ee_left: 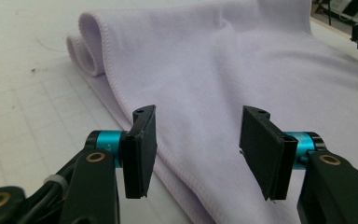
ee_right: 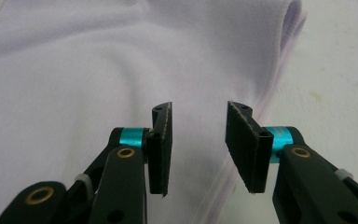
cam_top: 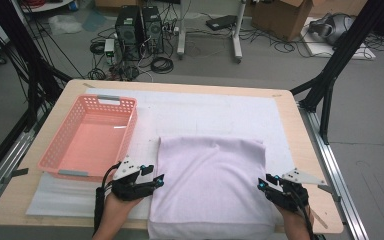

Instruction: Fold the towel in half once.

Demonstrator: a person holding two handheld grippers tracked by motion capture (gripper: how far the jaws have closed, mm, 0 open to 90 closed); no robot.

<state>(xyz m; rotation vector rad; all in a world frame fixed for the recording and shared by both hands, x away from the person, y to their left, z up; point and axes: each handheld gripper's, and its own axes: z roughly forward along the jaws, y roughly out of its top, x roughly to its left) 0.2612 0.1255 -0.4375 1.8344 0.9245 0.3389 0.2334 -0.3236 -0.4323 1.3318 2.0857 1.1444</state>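
The lilac towel lies folded on the near half of the table, on a white mat that covers most of the tabletop, with its near edge reaching the table's front edge and its far fold forming a soft rounded ridge. To its left, well apart from it, a pink plastic basket stands with its long side running away from the person. The left gripper sits at the towel's left edge, level with the lower half of the cloth, and the right gripper sits at the towel's right edge, the two roughly facing each other across it. In the left gripper view the jaws stand apart with a clear gap between the pads, the stitched hem of the towel lying beneath and beyond them (nothing is pinched); the rolled fold shows at the upper left of that view. In the right gripper view the jaws are likewise parted and released, with the towel spread below them and its edge running down past the right-hand jaw onto the white mat. Both hands come in from the bottom of the high view.
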